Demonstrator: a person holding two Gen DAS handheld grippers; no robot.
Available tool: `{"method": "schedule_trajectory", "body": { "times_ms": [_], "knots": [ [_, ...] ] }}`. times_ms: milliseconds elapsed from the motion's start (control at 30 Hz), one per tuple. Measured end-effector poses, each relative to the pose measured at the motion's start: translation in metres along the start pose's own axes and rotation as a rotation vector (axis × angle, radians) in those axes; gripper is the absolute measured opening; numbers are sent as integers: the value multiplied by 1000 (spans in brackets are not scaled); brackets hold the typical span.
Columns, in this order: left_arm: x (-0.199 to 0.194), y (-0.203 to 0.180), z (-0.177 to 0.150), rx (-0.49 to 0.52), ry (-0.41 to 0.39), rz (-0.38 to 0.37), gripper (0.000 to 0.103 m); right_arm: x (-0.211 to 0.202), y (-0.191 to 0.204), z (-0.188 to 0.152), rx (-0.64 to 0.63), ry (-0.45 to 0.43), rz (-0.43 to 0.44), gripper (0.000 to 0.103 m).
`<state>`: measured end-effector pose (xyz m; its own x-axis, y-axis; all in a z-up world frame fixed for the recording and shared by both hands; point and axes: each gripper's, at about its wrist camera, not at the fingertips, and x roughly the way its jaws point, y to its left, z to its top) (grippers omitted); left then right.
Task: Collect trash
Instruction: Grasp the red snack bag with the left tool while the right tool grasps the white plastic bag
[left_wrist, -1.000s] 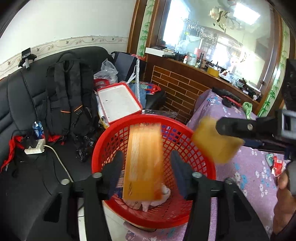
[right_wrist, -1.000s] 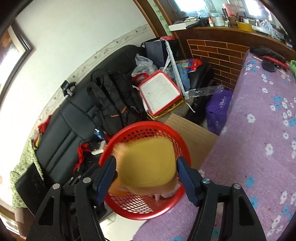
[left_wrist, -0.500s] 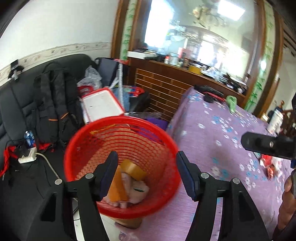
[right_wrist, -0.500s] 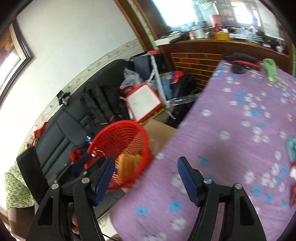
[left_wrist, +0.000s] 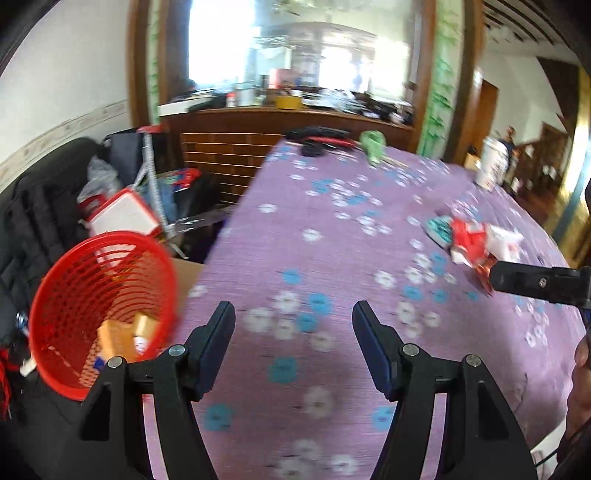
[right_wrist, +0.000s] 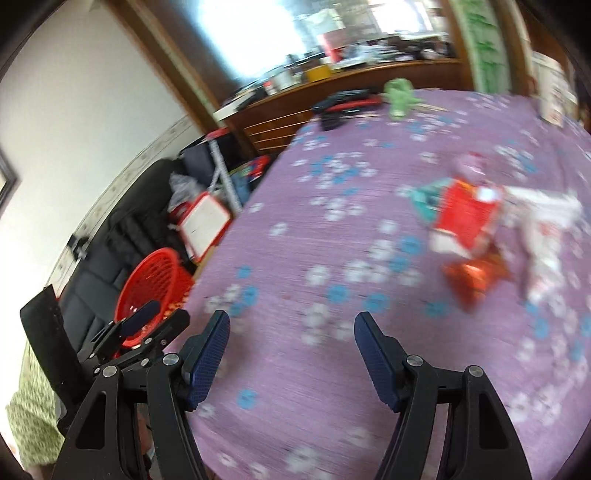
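Note:
A red mesh basket (left_wrist: 99, 295) stands off the table's left edge with yellow-orange wrappers (left_wrist: 127, 332) inside; it also shows in the right wrist view (right_wrist: 151, 288). My left gripper (left_wrist: 293, 325) is open and empty over the purple flowered tablecloth (left_wrist: 332, 240). My right gripper (right_wrist: 291, 332) is open and empty over the same cloth. A pile of trash lies ahead on the right: a red packet (right_wrist: 467, 218), a teal wrapper (right_wrist: 424, 199), a shiny red wrapper (right_wrist: 472, 277) and white wrappers (right_wrist: 543, 229). The red packet (left_wrist: 469, 240) also shows in the left wrist view.
A black sofa (left_wrist: 33, 206) with a backpack, bags and a red-framed board (left_wrist: 122, 214) stands left of the table. Black items (left_wrist: 317, 138) and a green object (left_wrist: 373, 146) lie at the table's far end. A white cup (left_wrist: 489, 166) stands far right.
Both yellow-orange wrappers dropped from the grippers into the red basket. Both grippers then swung right, away from the basket, over the tablecloth toward the trash pile.

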<state>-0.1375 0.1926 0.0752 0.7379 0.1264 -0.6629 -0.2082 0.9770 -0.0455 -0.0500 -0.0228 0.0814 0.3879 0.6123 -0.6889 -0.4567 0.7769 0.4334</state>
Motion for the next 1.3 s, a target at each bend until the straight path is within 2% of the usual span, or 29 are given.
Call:
{"method": "schedule_trajectory", "body": {
  "times_ms": [200,300,400,467,667,767,967,1000,1067,1300],
  "knots": [
    [10,-51,0,96,36,-51,65,-42,-67,-2,128,-73,-80,74],
    [14,-78,0,144,49,-80,65,-61,-102,8,193,-130,-163,75],
    [17,-104,1,199,58,-107,66,-64,-137,18,239,-156,-288,75],
    [19,-120,3,231,65,-129,66,-57,-156,22,261,-147,-330,75],
    [30,-154,12,284,93,-182,70,-28,-184,26,286,-91,-320,75],
    [36,-164,17,298,95,-185,72,-17,-185,28,253,-78,-366,73],
    [48,-186,27,331,93,-191,79,-3,-188,22,209,-72,-351,55],
    [51,-190,28,338,97,-187,79,-2,-187,21,197,-74,-341,46],
    [58,-200,29,349,106,-185,79,-1,-189,19,204,-81,-316,35],
    [85,-231,33,390,120,-173,79,-14,-195,14,242,-146,-298,33]
  ]
}}
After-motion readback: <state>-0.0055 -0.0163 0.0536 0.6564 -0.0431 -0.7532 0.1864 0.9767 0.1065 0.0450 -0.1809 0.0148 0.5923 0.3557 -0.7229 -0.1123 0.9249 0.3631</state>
